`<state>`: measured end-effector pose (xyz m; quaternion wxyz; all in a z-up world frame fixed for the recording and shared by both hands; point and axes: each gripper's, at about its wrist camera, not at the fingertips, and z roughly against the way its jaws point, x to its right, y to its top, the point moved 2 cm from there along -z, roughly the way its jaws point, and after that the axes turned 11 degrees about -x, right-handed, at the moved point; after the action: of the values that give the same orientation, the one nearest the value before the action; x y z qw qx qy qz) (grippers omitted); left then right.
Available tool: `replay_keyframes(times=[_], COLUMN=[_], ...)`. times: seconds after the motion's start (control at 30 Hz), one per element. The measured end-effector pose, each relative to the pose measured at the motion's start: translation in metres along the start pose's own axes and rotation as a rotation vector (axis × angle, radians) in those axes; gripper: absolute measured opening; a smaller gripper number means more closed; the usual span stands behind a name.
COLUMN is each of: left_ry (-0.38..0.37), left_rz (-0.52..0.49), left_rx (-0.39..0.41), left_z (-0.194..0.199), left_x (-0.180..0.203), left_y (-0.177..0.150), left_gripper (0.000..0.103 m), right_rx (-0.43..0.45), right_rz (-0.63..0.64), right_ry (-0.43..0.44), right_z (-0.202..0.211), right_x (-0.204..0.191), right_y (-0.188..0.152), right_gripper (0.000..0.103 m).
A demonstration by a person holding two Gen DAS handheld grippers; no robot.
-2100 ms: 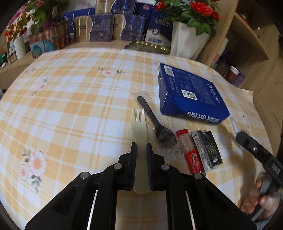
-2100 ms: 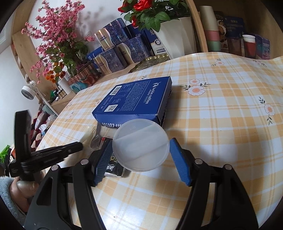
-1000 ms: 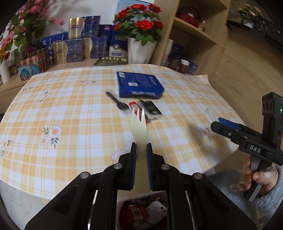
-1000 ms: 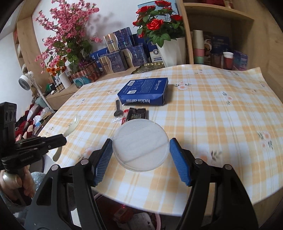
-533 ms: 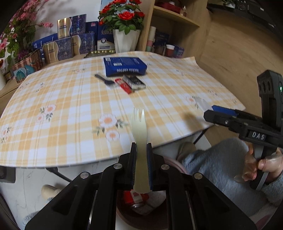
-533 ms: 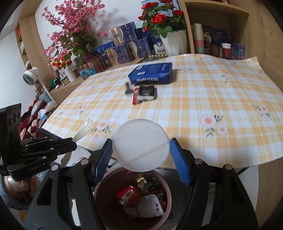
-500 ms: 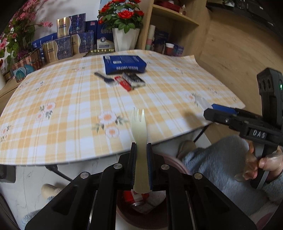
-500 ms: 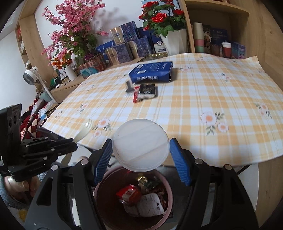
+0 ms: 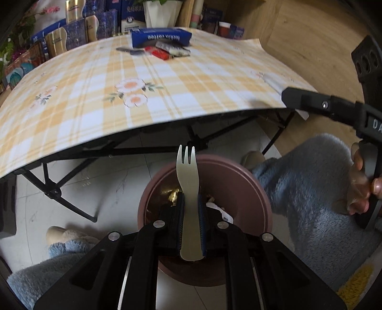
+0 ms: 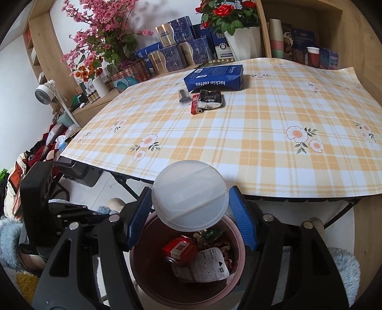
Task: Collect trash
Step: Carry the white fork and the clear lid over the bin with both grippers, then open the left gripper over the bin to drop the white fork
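Observation:
My left gripper (image 9: 190, 209) is shut on a cream plastic fork (image 9: 188, 181), tines pointing forward, held above a brown trash bin (image 9: 248, 190) on the floor. My right gripper (image 10: 190, 209) is shut on a round translucent plastic lid (image 10: 189, 195), held over the same bin (image 10: 235, 283), which holds a red can and wrappers. On the table lie a blue coffee box (image 10: 214, 77), a black packet (image 10: 211, 100), a red wrapper (image 10: 195, 107) and a black spoon (image 10: 183, 97).
The yellow checked table (image 10: 262, 133) overhangs the bin, with black folding legs (image 9: 71, 202) under it. Shelves with boxes, tins and flowers (image 10: 229, 14) stand behind. The person's blue fleece legs (image 9: 310, 190) flank the bin.
Both grippers have pulled back off the table edge and dropped down over the trash bin, still holding the fork and the lid.

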<state>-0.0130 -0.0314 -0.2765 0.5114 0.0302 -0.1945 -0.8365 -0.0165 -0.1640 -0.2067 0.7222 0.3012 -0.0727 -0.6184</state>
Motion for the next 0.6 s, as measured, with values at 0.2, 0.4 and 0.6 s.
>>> replay_keyframes(times=[0.2, 0.4, 0.6], left_ry=[-0.023, -0.03, -0.032], left_rz=[0.022, 0.026, 0.044], left_rx=[-0.077, -0.075, -0.03], left_z=[-0.022, -0.022, -0.011], left_x=[-0.003, -0.005, -0.007], left_y=[-0.003, -0.003, -0.002], left_gripper=[0.011, 0.012, 0.016], right_rx=[-0.024, -0.035, -0.052], right_rz=[0.008, 0.008, 0.034], right_ry=[-0.01, -0.005, -0.003], right_z=[-0.006, -0.008, -0.012], right_x=[0.0, 0.0, -0.005], right_y=[-0.001, -0.004, -0.005], right_gripper=[0.067, 0.067, 0.067])
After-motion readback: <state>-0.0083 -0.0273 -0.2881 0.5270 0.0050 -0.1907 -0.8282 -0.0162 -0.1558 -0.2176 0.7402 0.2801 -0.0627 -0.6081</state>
